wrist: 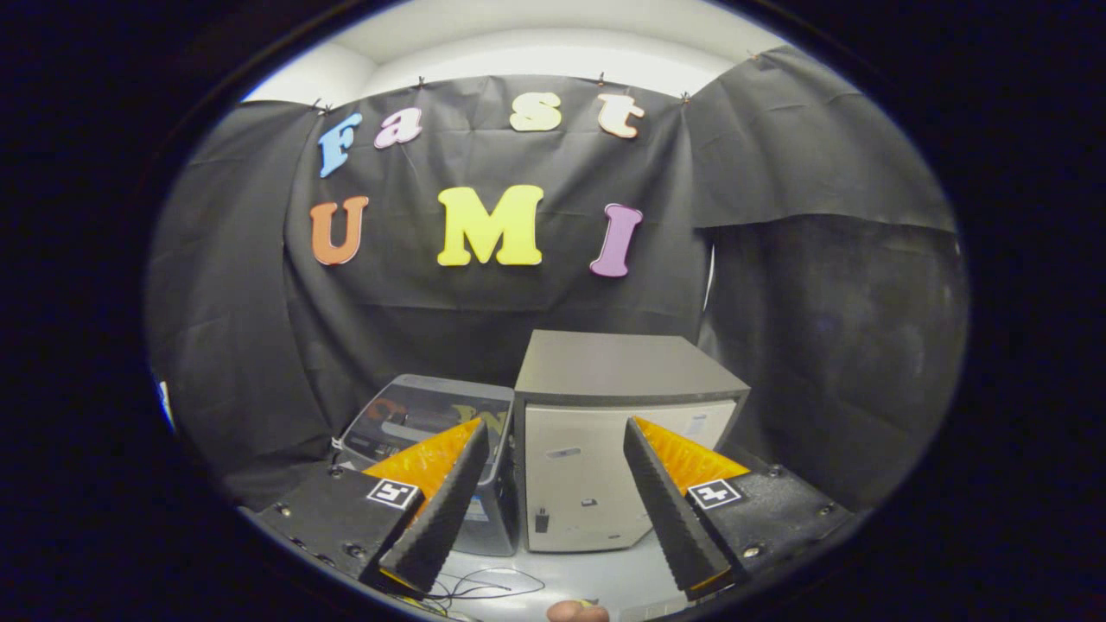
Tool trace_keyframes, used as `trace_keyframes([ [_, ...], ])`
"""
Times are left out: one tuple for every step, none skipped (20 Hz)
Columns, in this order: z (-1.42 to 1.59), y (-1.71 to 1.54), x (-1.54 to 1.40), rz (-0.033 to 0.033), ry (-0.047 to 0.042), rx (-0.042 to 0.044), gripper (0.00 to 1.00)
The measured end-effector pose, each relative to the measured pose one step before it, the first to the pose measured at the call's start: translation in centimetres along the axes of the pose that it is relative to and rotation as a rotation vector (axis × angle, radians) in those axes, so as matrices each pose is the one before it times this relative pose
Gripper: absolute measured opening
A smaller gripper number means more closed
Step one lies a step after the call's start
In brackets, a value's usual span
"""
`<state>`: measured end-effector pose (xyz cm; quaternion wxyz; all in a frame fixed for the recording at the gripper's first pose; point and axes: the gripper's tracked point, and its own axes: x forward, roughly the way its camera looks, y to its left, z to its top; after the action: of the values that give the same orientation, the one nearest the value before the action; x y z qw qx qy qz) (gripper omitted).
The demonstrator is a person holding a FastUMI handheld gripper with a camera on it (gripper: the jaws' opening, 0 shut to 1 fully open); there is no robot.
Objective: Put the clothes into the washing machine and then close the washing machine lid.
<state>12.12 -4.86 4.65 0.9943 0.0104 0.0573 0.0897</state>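
Farthest left stands the washing machine point(432, 432), a small top-loading unit with a dark, glossy lid point(428, 413) that lies flat over its top, so as far as this view can tell the drum is covered. The left finger point(441, 505) of the gripper point(553, 505) crosses in front of the machine's right front corner. The fingers stand well apart with nothing between them; through the gap shows the pale front of a grey box-shaped appliance point(605, 449) that stands just beside the machine, touching or nearly so, and the right finger point(670, 510) crosses its right lower corner. Below the fingers lie thin dark cables point(484, 587) on a white table point(596, 574), and a fingertip point(577, 612) of the person peeks in at the very bottom. The clothes cannot be made out anywhere here, so whether they already lie inside the machine cannot be told. A flat lid and an empty gripper would fit a load not yet put in as well as one stowed and shut away, so the scene does not settle which step is in hand. In my judgement, any work on that lid calls for swinging the gripper leftward first, since it now faces the grey box, and for a careful approach, because the glossy lid may slip and the cables could snag.
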Motion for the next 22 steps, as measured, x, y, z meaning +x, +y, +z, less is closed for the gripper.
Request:
trace_keyframes([
  [-0.328,-0.517,-1.008,0.01105,0.00599,0.00182,0.98],
  [-0.383,-0.293,-1.029,0.02124,0.00188,0.00305,0.98],
  [0.138,-0.444,-1.319,0.01559,-0.01447,0.00425,0.98],
  [0.494,-0.367,-0.522,0.01649,-0.00968,-0.0022,0.98],
  [-0.058,-0.239,-0.591,0.01258,-0.00342,-0.00768,0.98],
  [0.018,-0.488,-0.553,0.00766,-0.00779,-0.00818,0.98],
  [0.141,-0.431,-0.483,0.00554,-0.00623,-0.00235,0.98],
  [0.066,-0.244,-0.534,0.00406,-0.00441,0.00611,0.98],
  [0.236,-0.216,-0.445,0.00626,-0.00596,0.00982,0.98],
  [-0.203,-0.298,-0.443,0.00099,0.0006,0.00207,0.98],
  [-0.193,-0.296,-0.277,-0.00186,0.00455,-0.00711,0.98],
  [-0.068,-0.401,-0.259,-0.00526,-0.00214,-0.00534,0.98],
  [0.097,-0.292,-0.32,-0.00388,-0.00331,-0.00509,0.98],
  [-0.052,-0.068,-0.243,-0.00057,-0.00192,-0.00201,0.98],
  [-0.075,-0.062,-0.286,0.00078,-0.00018,-0.00098,0.98],
  [0.016,-0.089,-0.095,0.0001,0.00011,-0.00068,0.98],
  [0.039,-0.088,-0.106,0.00064,-0.00112,-0.00057,0.98],
  [-0.058,-0.197,-0.224,-0.00305,-0.00389,-0.00302,0.98],
  [-0.012,-0.234,-0.069,-0.00206,-0.00131,-0.00513,0.98],
  [-0.075,-0.084,-0.142,-0.00225,-0.00082,-0.00342,0.98],
  [-0.015,-0.195,-0.213,-0.00096,0.00039,0.00022,0.98],
  [-0.147,-0.122,0.036,-0.00269,0.00144,0.00291,0.98],
])
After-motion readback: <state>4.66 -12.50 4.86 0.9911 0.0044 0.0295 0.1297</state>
